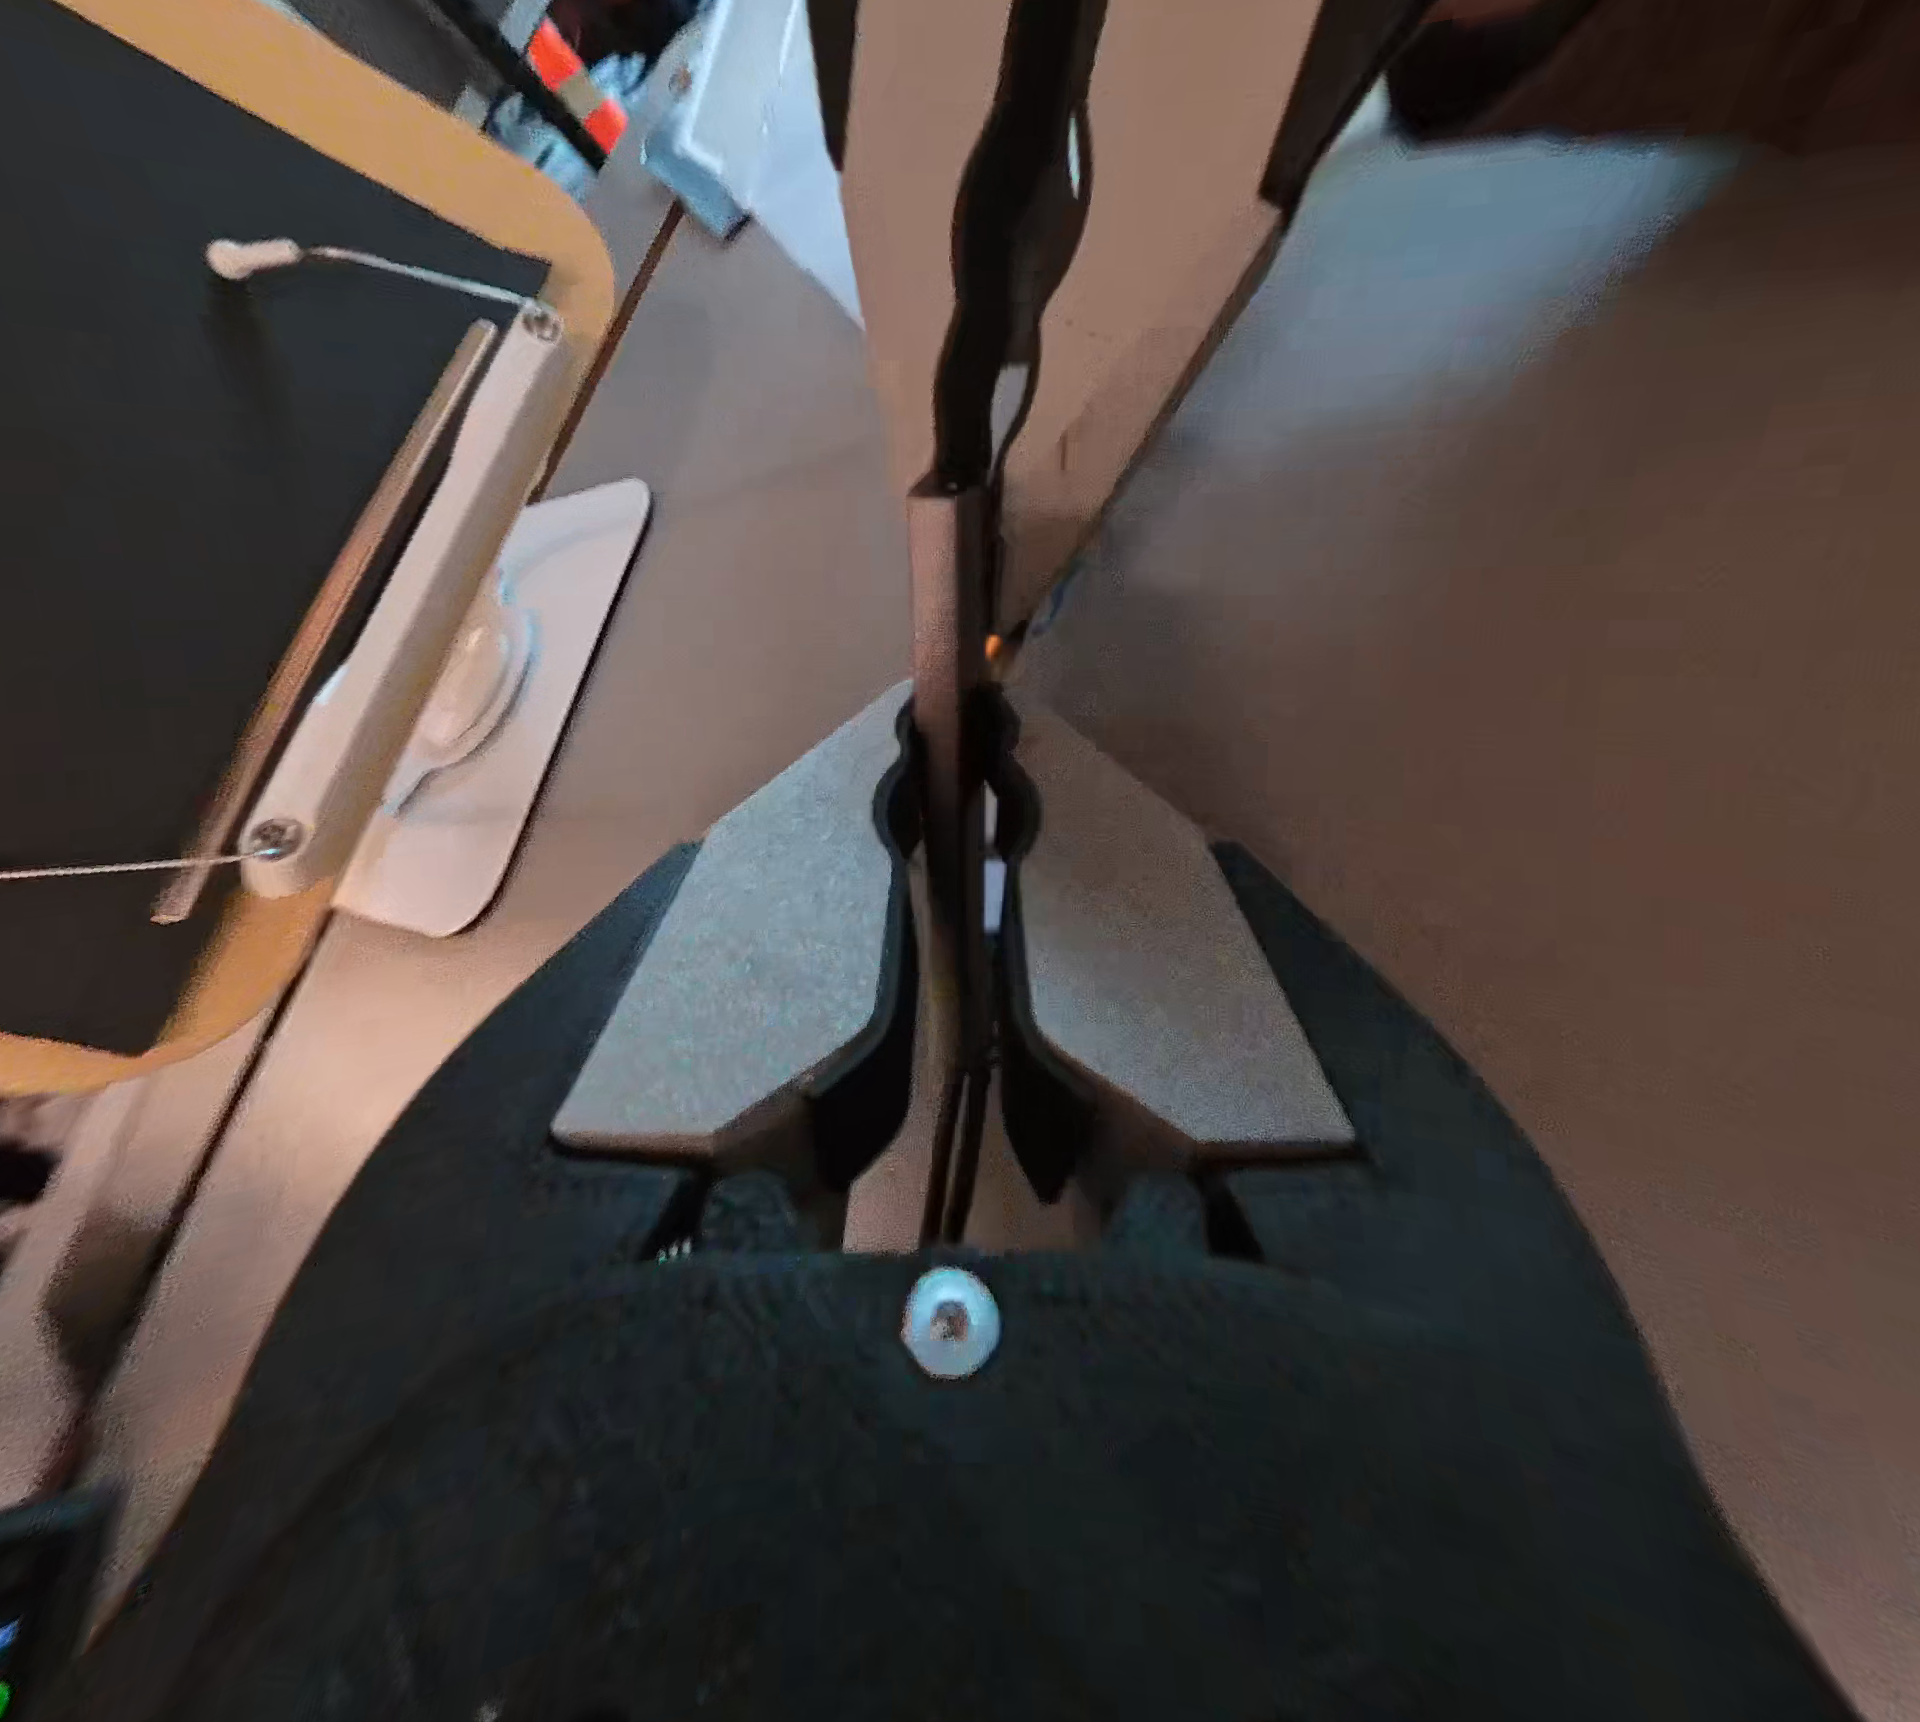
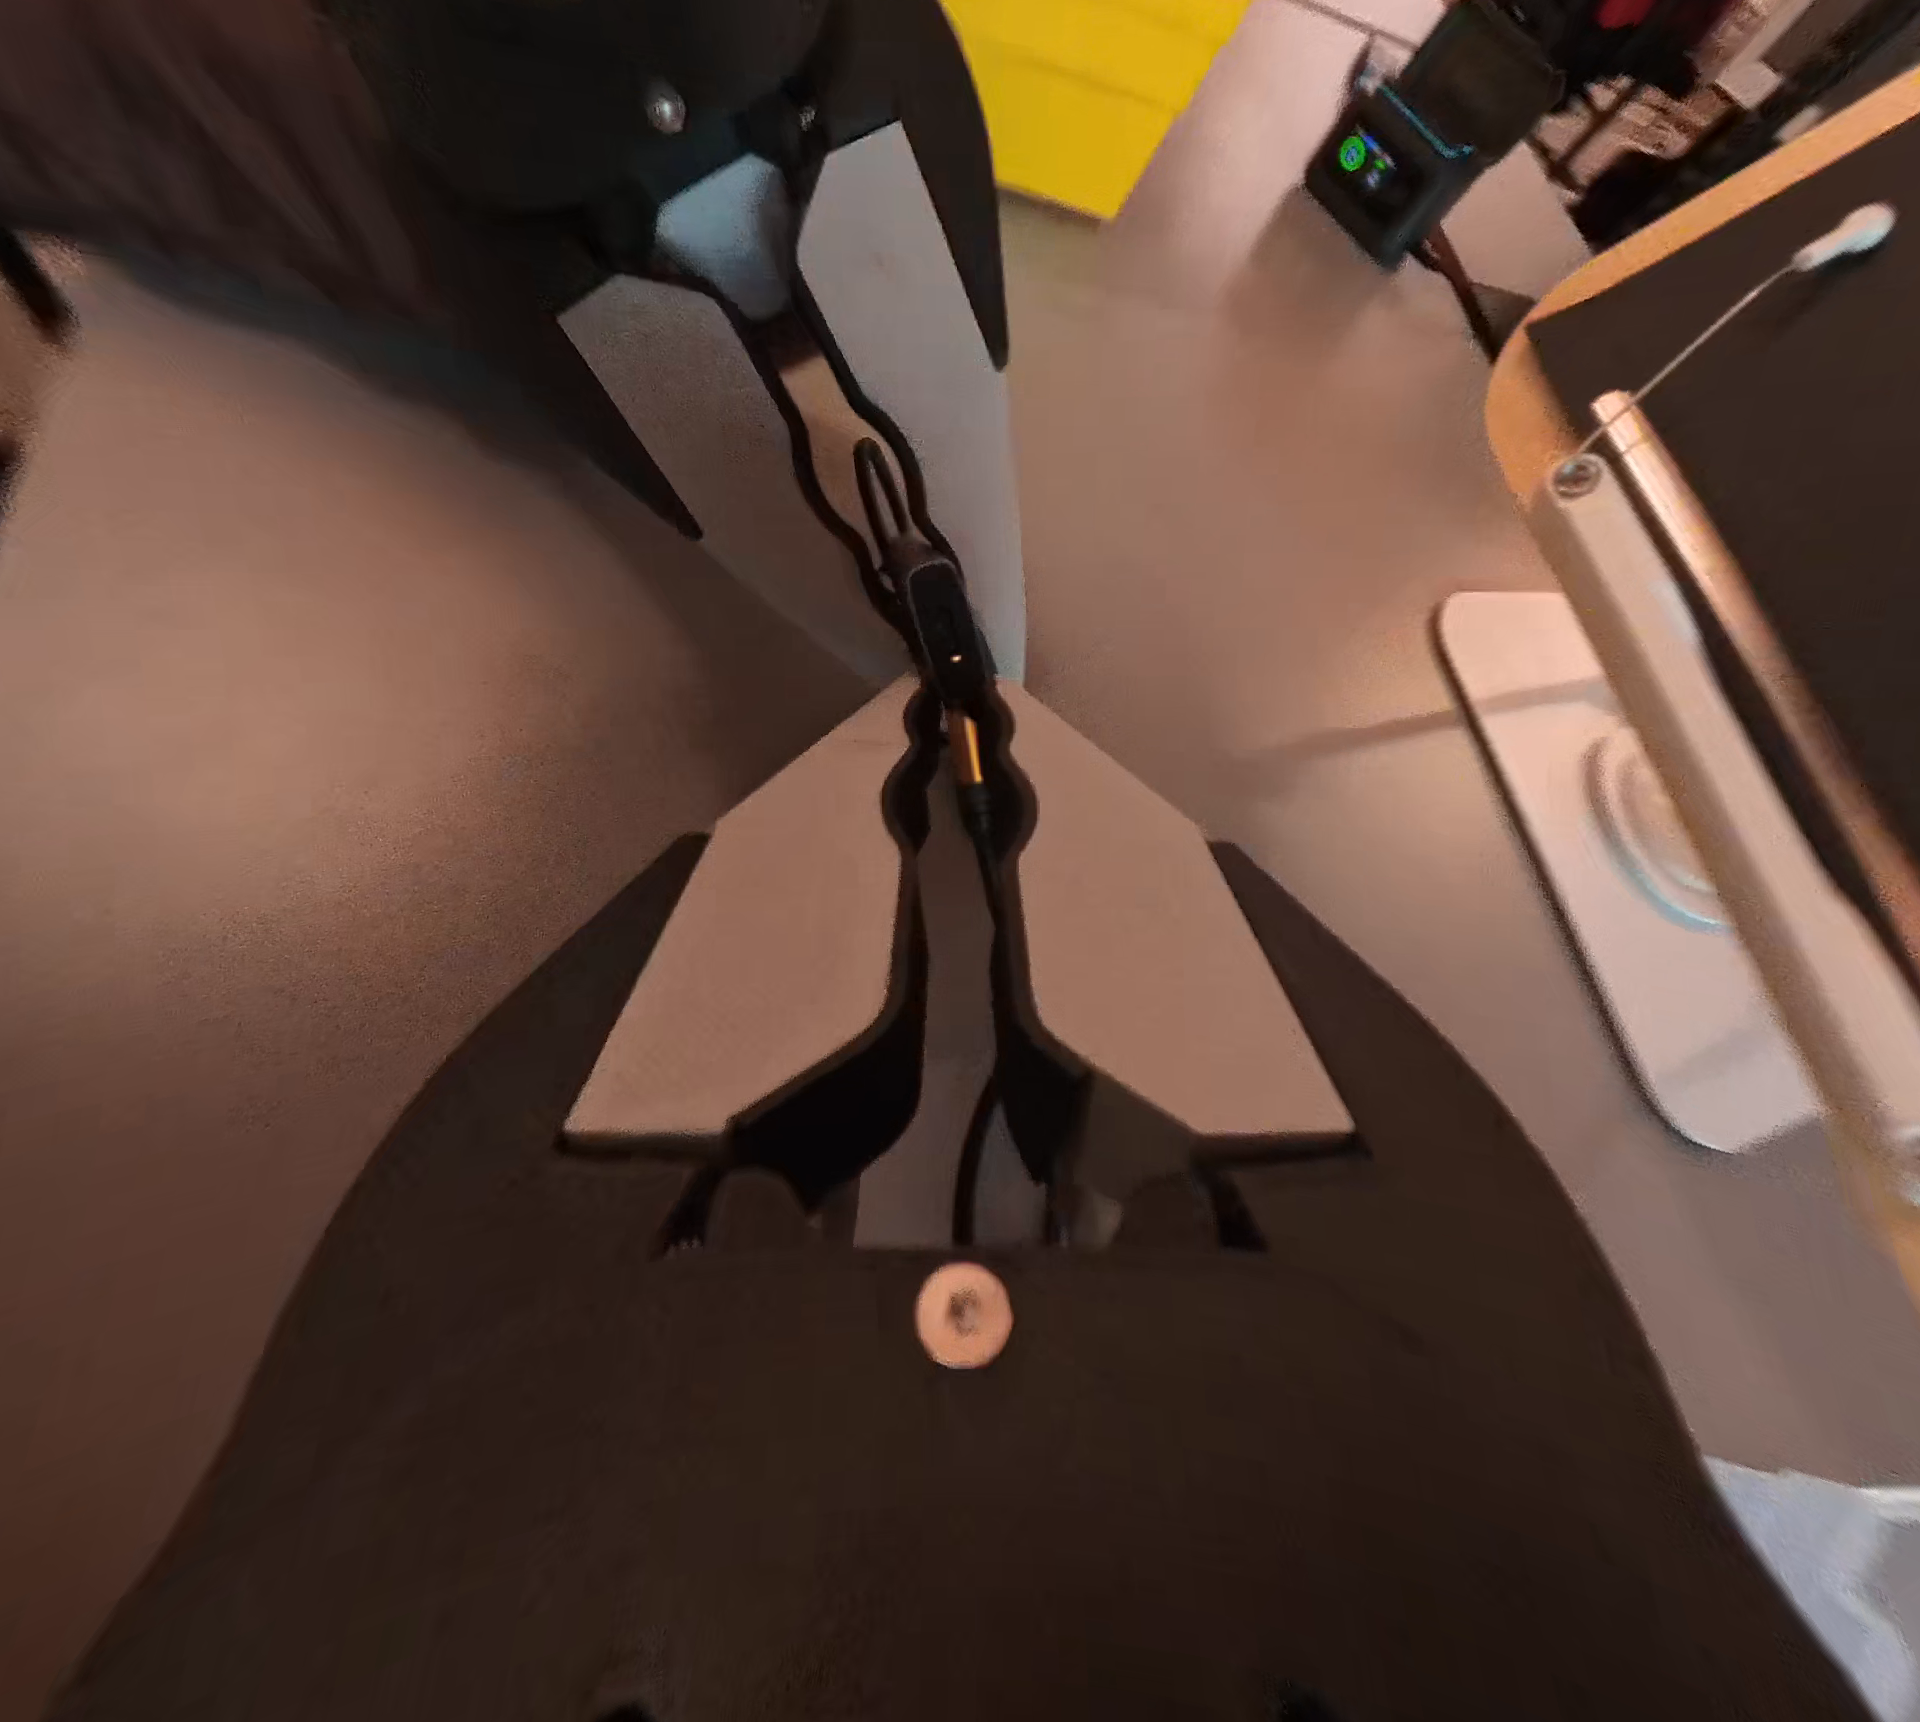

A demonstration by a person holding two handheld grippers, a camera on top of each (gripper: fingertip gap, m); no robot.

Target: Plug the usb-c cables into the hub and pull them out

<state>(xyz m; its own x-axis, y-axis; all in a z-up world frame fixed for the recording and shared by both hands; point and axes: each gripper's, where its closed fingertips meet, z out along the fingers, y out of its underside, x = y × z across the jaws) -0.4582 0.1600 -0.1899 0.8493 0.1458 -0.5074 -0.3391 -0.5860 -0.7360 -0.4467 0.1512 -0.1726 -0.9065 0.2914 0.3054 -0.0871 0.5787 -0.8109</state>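
A pale grey-beige table [image 2: 1226, 529] carries everything. At three o'clock in the right wrist view, a monitor's flat silver stand base [image 2: 1579, 851] sits on it. Toward one o'clock sits a small dark device [image 2: 1387, 181] with a lit screen (its details blurred), and at twelve o'clock a yellow bin [image 2: 1081, 10].
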